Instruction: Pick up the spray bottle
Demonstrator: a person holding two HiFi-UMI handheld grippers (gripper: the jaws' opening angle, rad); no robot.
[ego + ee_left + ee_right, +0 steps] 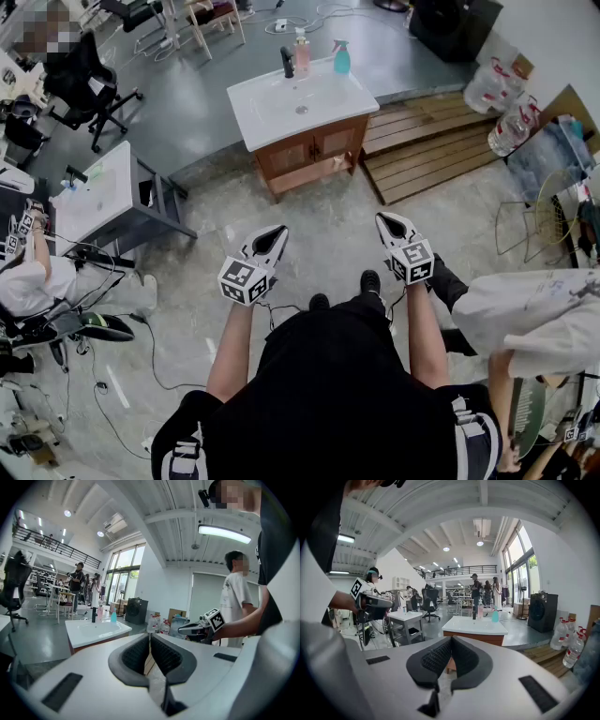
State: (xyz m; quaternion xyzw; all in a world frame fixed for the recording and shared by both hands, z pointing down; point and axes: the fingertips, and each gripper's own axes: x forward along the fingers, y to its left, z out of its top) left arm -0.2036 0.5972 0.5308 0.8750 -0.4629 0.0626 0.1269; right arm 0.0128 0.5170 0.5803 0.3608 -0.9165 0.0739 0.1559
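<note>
On the washbasin bench, spray bottle (342,58): teal, upright, at the back right corner of the white top, well apart from both my claws.
Neighbours: a pink bottle (302,52) stands just to its left and a black faucet (288,63) left of that; a clear gap shows between the pink and the teal one.
Washbasin bench (246,105): white basin top on a wooden cabinet, across open floor (319,220) from me, with a wooden pallet (427,150) to its right.
Right claw (386,220): pads pressed together, nothing between them, held out in front of me pointing slightly down; in the right gripper view the bottle sits a little right of the pads' line.
Left claw (275,233): also closed and empty, level with the right one.
Step in hand, as I judge it: the approach, with no reach begun yet.
Doing it well: I'd take it with the right claw, since the bottle stands on that side. Walk up to the bench first, spread the pads before arriving, come in from the front right, away from the pink bottle, and close on the body below the trigger head so it stays upright.
Risk: a narrow, light bottle may tip if one pad touches it first.
</note>
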